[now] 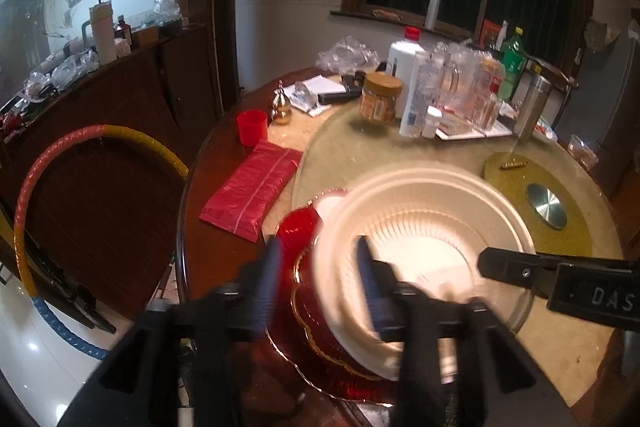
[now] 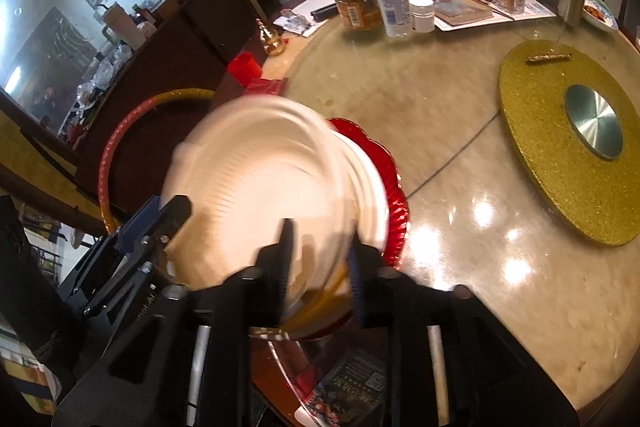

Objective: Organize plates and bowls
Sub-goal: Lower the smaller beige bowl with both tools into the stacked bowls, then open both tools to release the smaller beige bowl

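Observation:
A white ribbed plate (image 1: 424,239) (image 2: 256,187) is tilted over a red plate with a gold scalloped rim (image 1: 320,347) (image 2: 396,203) near the table's front edge. More white plates (image 2: 372,195) lie under it on the red one. My left gripper (image 1: 318,283) straddles the white plate's left rim, one finger outside and one inside. My right gripper (image 2: 320,259) straddles its near rim; its black finger (image 1: 516,269) shows in the left wrist view. Both are blurred and whether they pinch is unclear.
A red cup (image 1: 251,127) and a red packet (image 1: 250,187) lie at the left. Jars and bottles (image 1: 412,83) crowd the back of the glass turntable (image 2: 460,99). A gold disc (image 2: 568,135) sits at the right. A hula hoop (image 1: 60,167) leans by the table.

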`<state>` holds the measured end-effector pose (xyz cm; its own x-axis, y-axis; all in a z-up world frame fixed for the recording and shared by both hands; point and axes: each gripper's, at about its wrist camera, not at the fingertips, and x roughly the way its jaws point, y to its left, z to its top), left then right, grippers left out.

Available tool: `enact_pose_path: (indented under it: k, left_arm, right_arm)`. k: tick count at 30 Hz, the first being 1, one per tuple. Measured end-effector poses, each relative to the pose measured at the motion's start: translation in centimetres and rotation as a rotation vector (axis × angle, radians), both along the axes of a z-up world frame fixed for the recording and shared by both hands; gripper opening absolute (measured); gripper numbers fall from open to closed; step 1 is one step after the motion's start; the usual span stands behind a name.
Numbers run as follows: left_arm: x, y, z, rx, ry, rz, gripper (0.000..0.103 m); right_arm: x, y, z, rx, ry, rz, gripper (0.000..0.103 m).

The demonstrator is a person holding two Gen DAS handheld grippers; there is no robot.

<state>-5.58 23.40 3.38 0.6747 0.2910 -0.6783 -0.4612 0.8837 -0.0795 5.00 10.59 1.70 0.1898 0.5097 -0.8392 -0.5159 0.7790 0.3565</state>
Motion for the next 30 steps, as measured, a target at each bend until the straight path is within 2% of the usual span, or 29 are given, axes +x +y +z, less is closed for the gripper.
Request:
enact_pose_path:
  k: [1,4,6,7,8,10,14,16,20,24,30]
  left_arm:
    - [-0.1,0.0,0.1,0.000,-0.008,0.003,0.056]
    - [-0.4,0.1,0.6,0.005,-0.029,0.010,0.057]
    - [-0.7,0.2,0.8,-0.016,-0.043,0.010,0.063]
    - [-0.8,0.1,0.9,-0.022,-0.049,0.007,0.065]
    - [-0.9,0.1,1.0,-0.023,-0.055,0.004,0.070]
    - [-1.1,-0.3,1.3,-0.020,-0.069,-0.002,0.071]
    - [-1.7,-1.3,2.3,0.012,-0.097,-0.035,0.081]
    - [-2.2,-1.8,2.7,0.037,-0.118,-0.048,0.082]
    - [-2.9,-2.9,2.9,0.062,-0.131,-0.084,0.103]
    - [-3.4,-3.4,2.7,0.089,-0.150,-0.080,0.103]
    - [-2.8,-3.8,1.7,0.097,-0.049,-0.070,0.103]
  right_arm:
    - [-0.1,0.0,0.1,0.006,-0.004,-0.001,0.054]
    - [-0.4,0.1,0.4,0.014,-0.015,0.009,0.056]
    - [-0.4,-0.1,0.6,0.029,-0.018,0.012,0.056]
    - [-0.4,-0.3,0.8,0.033,-0.027,0.007,0.060]
    - [-0.5,-0.5,1.1,0.039,-0.043,0.003,0.071]
    - [-0.7,-0.9,1.5,0.049,-0.067,0.008,0.081]
    - [-1.1,-1.8,2.6,0.041,-0.111,0.028,0.081]
    - [-1.5,-2.4,3.1,0.025,-0.155,0.047,0.081]
    - [-3.0,-4.3,3.8,-0.044,-0.270,0.130,0.082]
    - [-3.9,-6.1,3.7,-0.107,-0.330,0.196,0.082]
    - [-5.0,-8.0,3.0,-0.133,-0.368,0.257,0.082]
